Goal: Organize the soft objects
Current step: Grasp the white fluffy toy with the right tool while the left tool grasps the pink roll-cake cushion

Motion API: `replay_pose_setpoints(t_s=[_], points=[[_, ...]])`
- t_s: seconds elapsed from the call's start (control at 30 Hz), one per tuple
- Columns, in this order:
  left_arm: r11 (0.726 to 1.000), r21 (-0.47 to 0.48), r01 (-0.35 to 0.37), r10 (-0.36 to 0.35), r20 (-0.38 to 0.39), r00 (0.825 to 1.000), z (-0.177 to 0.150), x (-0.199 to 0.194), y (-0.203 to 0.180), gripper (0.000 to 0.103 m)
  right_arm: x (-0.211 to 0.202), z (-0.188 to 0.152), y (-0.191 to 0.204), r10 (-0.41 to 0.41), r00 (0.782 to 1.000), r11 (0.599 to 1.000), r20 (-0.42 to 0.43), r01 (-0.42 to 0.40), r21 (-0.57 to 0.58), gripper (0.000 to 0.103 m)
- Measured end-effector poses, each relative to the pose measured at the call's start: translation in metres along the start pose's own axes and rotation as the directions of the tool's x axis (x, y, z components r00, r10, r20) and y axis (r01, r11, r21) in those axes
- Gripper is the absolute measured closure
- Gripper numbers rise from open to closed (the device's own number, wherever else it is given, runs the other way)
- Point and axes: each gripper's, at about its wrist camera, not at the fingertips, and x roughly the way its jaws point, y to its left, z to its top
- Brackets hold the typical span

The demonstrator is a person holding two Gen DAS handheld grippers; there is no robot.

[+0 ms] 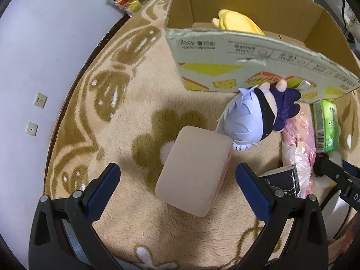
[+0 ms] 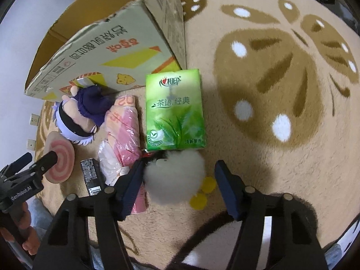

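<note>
My left gripper (image 1: 178, 171) points down, open, straddling a beige block-shaped roll cushion (image 1: 193, 173) on the rug; neither pad touches it. In the right wrist view its pink spiral end (image 2: 60, 162) shows. My right gripper (image 2: 180, 166) is open around a white fluffy plush (image 2: 175, 173) with yellow feet; the left finger (image 2: 132, 186) brushes the fur, while the right finger stands apart from it. A purple-haired doll (image 1: 247, 121) (image 2: 78, 117) lies against the cardboard box (image 1: 247, 51), which holds a yellow plush (image 1: 238, 22).
A pink plastic-wrapped bundle (image 2: 123, 130), a green tissue pack (image 2: 175, 110) and a small black carton (image 2: 91, 177) lie between the two grippers. The beige patterned rug (image 2: 270, 78) stretches to the right. A hand (image 2: 27, 236) holds the left gripper.
</note>
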Motion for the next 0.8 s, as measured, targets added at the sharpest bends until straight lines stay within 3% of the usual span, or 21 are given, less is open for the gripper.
replay_pose_setpoints(t_s=[0.33,0.5,0.53,0.8], points=[[1.000,0.009,-0.022,0.023,-0.031,0.999,0.000,0.009,0.001,0.002,0.016,0.004,-0.003,0.009,1.000,1.000,-0.025,-0.009,-0.009,0.037],[1.000,0.011,-0.023,0.023,-0.037,0.999,0.000,0.014,0.000,0.002,0.029,0.002,0.008,0.044,0.998,0.999,-0.036,-0.045,-0.029,0.056],[0.999,0.018,-0.028,0.028,-0.041,0.999,0.000,0.015,-0.001,0.005,0.029,0.002,0.012,0.049,0.998,0.998,-0.037,-0.050,-0.033,0.061],[0.999,0.036,0.000,0.002,-0.046,0.999,-0.002,0.020,-0.006,0.023,0.022,-0.001,0.038,0.036,0.999,0.996,0.005,-0.035,-0.079,0.066]])
